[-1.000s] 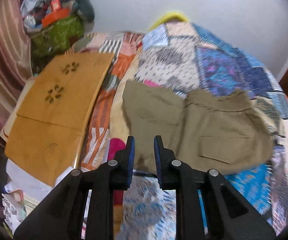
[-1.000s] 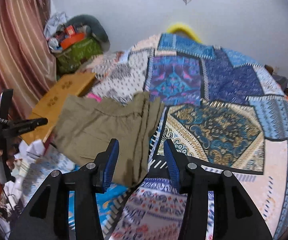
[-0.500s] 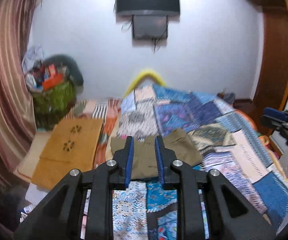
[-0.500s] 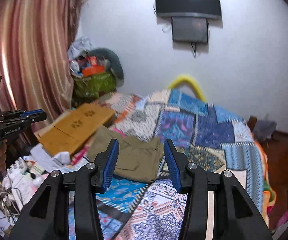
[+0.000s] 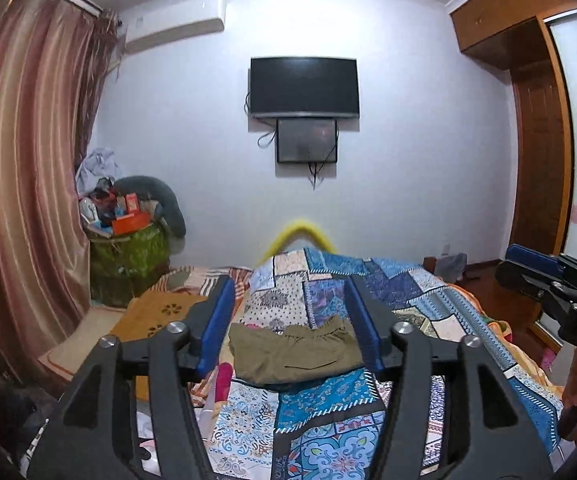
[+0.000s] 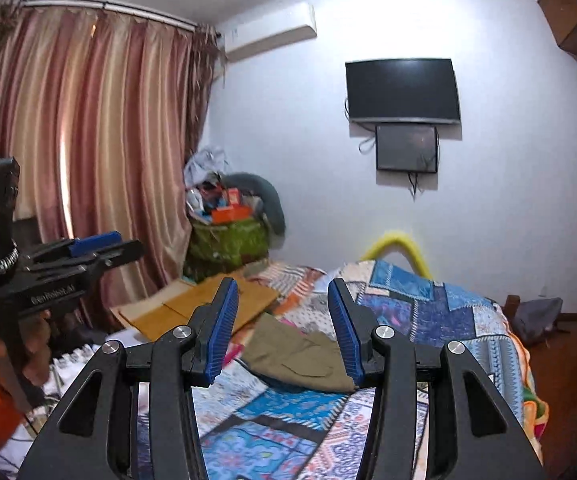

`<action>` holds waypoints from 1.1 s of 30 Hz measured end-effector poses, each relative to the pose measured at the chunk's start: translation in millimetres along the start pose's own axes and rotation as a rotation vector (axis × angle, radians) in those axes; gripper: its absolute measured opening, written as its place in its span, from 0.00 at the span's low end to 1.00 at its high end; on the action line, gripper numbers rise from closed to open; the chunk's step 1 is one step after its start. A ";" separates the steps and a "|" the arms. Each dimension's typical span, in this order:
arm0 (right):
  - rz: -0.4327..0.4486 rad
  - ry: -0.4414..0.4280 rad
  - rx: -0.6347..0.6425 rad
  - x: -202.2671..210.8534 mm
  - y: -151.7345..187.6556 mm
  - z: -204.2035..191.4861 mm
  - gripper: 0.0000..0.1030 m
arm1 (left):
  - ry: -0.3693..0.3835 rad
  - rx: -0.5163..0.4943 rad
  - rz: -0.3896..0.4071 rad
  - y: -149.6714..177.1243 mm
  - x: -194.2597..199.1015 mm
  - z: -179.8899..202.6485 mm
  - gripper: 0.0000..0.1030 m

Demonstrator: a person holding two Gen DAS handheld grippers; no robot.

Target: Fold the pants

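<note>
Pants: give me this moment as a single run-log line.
pants: folded, lying on quilt | left tongs: open, empty, jaws just opening, clear of pants | right tongs: open, empty

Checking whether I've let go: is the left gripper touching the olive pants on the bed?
Apart. In the left wrist view the left gripper has just been opening, nothing between its fingers; the folded pants lie beyond on the quilt.

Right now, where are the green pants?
The folded pants lie on the patchwork quilt in the middle of both wrist views, just right of the brown board, with neither gripper touching them.
</note>
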State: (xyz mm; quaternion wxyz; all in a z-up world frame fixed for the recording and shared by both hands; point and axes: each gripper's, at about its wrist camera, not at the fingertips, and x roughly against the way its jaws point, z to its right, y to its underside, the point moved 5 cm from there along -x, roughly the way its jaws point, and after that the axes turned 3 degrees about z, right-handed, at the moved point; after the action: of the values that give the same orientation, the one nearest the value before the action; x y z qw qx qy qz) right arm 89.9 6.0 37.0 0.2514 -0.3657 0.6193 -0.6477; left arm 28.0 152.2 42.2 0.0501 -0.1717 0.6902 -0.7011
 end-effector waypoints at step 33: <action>0.053 0.122 -0.059 40.1 26.0 -4.5 1.00 | 0.020 0.052 0.030 23.7 38.5 10.5 1.00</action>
State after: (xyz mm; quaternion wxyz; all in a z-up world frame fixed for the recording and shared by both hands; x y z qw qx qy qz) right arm 58.8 -25.3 18.1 0.2192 -0.3166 0.6618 -0.6432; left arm -8.7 129.4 25.3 0.0581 -0.1530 0.6745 -0.7199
